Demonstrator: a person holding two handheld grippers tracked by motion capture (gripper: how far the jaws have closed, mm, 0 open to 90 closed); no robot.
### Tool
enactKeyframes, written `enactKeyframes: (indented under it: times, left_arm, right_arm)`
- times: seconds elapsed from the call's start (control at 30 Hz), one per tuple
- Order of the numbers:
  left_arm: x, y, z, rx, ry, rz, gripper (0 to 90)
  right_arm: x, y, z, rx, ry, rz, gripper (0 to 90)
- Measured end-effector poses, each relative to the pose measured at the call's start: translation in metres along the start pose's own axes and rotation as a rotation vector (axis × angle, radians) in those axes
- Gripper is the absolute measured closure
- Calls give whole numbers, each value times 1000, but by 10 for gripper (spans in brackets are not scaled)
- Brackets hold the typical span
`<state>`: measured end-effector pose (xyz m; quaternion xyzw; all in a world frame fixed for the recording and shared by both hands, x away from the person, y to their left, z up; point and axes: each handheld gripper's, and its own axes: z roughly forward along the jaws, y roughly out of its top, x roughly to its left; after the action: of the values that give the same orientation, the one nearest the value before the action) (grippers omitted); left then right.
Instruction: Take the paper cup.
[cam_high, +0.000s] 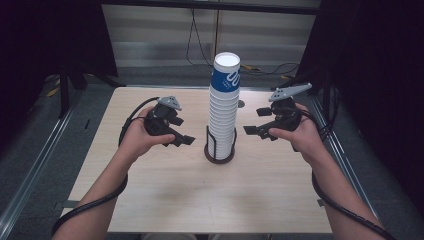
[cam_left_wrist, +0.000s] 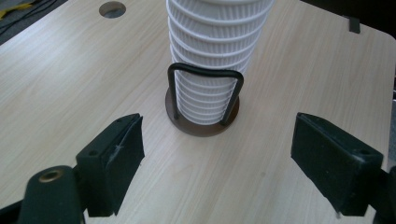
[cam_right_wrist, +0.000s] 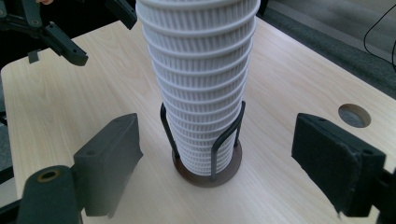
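On the table (cam_high: 165, 200) there is one tall stack of cups (cam_high: 223, 107), and it stands upright in one round dark holder (cam_high: 219, 152) near the middle of the table. The cups are white with ribbed sides, and the cup on top has a blue band with white marks. I can see at least ten rims in the stack, but the exact number I cannot tell. The holder has a flat brown base and thin black wire loops around the bottom cups; two loops show from the right gripper view.

There are two grippers, one in each hand of the person. The left gripper (cam_high: 186, 140) is at the left of the stack, near its lower part, and it points toward the stack. Its two jaws stand wide apart, and nothing is between them. The right gripper (cam_high: 254, 121) is at the right of the stack and a little higher, also pointing toward it. Its two jaws are wide open too and hold nothing. Both grippers are near the stack but apart from it.

One round hole (cam_high: 241, 104) is in the table top, just behind the stack on the far right side.
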<state>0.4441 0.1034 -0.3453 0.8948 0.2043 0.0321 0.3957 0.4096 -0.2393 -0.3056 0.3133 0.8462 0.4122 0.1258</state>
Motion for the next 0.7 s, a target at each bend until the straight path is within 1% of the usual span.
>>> enactKeyframes:
  times: [0.03, 0.1, 0.17, 0.2, 0.23, 0.27, 0.3, 0.37, 0.4, 0.47, 0.53, 0.7]
  left_arm:
    - [1, 1, 0, 5, -3, 11, 170]
    - [0, 4, 2, -10, -7, 8, 170]
    - [0, 6, 2, -1, -5, 11, 170]
    - [0, 7, 3, 2, -6, 10, 170]
    - [1, 8, 3, 6, -6, 19, 170]
    - [0, 8, 4, -6, -7, 10, 170]
    - [0, 9, 4, -4, -11, 12, 170]
    - [0, 11, 5, -1, -12, 11, 170]
    - [1, 12, 5, 7, -12, 22, 170]
    - [1, 13, 6, -1, -12, 11, 170]
    - [1, 14, 7, 4, -13, 17, 170]
    - [0, 16, 7, 7, -13, 16, 170]
  right_arm:
    - [0, 2, 0, -3, 4, -2, 150]
    - [-1, 5, 0, -10, 5, -1, 150]
    - [-2, 8, 0, -11, 9, 2, 147]
    - [-2, 10, 0, -10, 4, -1, 145]
    - [-2, 11, 0, -15, 3, -4, 145]
    - [-2, 12, 0, -18, 9, 1, 145]
    - [-2, 13, 0, -28, 12, 2, 144]
    - [-3, 15, -1, -23, 12, 2, 143]
    - [-3, 16, -1, -22, 10, 4, 143]
    - [-4, 18, -2, -29, 12, 7, 143]
    - [-4, 20, -3, -27, 13, 5, 143]
    - [-1, 27, -4, -24, 16, -11, 143]
